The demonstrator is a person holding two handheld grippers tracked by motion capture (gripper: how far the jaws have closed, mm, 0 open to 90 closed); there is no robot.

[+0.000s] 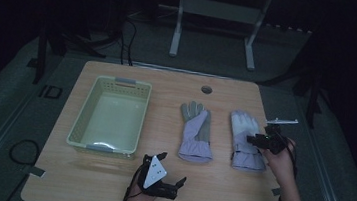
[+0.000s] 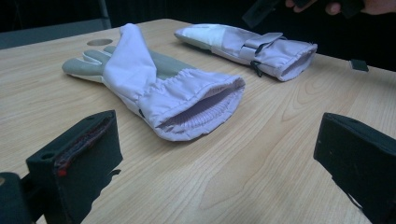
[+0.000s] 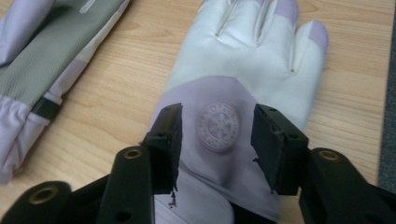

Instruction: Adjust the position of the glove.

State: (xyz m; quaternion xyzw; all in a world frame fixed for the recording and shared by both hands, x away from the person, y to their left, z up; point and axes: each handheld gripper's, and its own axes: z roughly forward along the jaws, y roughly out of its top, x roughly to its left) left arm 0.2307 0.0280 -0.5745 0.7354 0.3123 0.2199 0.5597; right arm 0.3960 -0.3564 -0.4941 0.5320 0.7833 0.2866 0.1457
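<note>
Right glove (image 3: 233,93) lies under right tool (image 3: 217,128) (jaws apart).

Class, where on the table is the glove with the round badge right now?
In the high view, the badged glove lies flat at the table's right side, beside the other glove, with the right tool over its cuff.

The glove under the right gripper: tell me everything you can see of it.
The right glove lies flat on the wooden table, fingers pointing away from the person, cuff nearest. It looks like soft padded fabric: a whitish hand part, lilac fingertips and cuff, a round embossed badge on the back and a dark wrist strap. The right gripper hangs over the badge, jaws apart on either side of it, not pinching. The other glove lies apart.
</note>
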